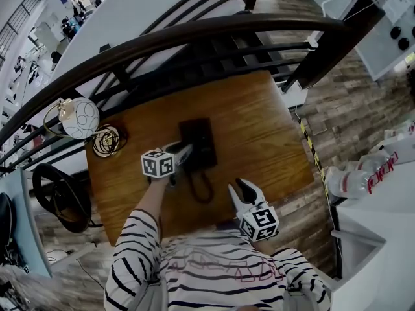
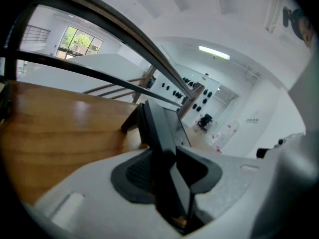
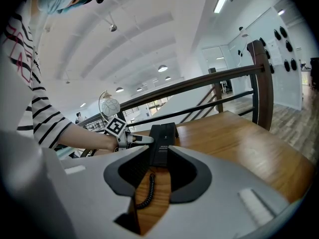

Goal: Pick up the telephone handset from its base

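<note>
Left tongs (image 2: 167, 163): clenched on telephone handset (image 2: 159, 128), apparently resting on base (image 1: 203, 142), mid wooden table (image 1: 259, 122). Right tongs (image 3: 154, 171): released, empty, near base. Step: grasp made. Next: lift clear of base, minding coiled cord (image 1: 202, 186).

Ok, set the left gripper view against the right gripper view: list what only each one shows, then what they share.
Only the left gripper view: a close look at the left gripper shut on the black handset, which fills the gap between its pads.
Only the right gripper view: the right gripper with jaws apart and nothing held, the coiled cord seen between them, a striped sleeve and a white globe.
Both: the wooden table, the dark railing and the telephone.
</note>
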Tool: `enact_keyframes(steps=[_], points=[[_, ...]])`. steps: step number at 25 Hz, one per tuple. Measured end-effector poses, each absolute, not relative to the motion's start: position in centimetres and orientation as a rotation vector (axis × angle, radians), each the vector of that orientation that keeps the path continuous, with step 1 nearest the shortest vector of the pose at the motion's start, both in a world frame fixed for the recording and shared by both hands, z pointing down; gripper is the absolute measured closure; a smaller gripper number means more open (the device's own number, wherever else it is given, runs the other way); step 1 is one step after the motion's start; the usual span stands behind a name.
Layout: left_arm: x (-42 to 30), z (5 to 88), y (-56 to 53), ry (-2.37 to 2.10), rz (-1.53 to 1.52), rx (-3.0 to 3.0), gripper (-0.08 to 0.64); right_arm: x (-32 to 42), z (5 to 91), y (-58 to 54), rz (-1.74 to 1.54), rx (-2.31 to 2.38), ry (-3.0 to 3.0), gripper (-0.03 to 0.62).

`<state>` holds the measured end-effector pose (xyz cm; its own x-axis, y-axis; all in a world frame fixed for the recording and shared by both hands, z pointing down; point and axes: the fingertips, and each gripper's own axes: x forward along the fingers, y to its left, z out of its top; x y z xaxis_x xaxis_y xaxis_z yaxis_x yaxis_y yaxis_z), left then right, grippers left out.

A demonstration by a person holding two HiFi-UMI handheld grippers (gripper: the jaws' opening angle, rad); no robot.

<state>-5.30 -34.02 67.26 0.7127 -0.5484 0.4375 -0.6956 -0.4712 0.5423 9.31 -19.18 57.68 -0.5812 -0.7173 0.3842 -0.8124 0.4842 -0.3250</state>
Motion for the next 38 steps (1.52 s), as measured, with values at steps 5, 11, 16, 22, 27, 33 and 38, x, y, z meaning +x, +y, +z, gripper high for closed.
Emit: enact_keyframes(steps=[5, 11, 16, 22, 27, 33, 38], points=[[-5.37, 67.28, -33.91, -0.935, 0.237, 2.174, 0.426, 9.00, 57.79, -19.00, 0.715, 1.314, -2.534, 0.494], [-5.49, 67.32, -34.17, -0.927, 0.195, 2.141, 0.428, 8.48, 57.79, -18.99, 0.718, 1.298, -2.534, 0.494], [-5.65, 67.25, -34.06, -0.905, 0.138, 2.108, 0.444, 8.57, 57.79, -19.01, 0.717, 1.289, -2.535, 0.495], [-5.80, 67.05, -34.17, -0.892, 0.089, 2.076, 0.464, 8.82, 57.77, -19.24, 0.714, 1.298, -2.529, 0.495], [-5.89, 66.90, -34.10, -0.884, 0.065, 2.063, 0.469, 8.72, 57.75, -19.22, 0.717, 1.299, -2.529, 0.495], [-5.88, 66.87, -33.93, -0.882, 0.044, 2.053, 0.472, 8.90, 57.74, -19.47, 0.711, 1.304, -2.524, 0.495], [-6.05, 66.93, -33.87, -0.894, 0.037, 2.053, 0.472, 8.71, 57.70, -19.55, 0.712, 1.310, -2.525, 0.495]])
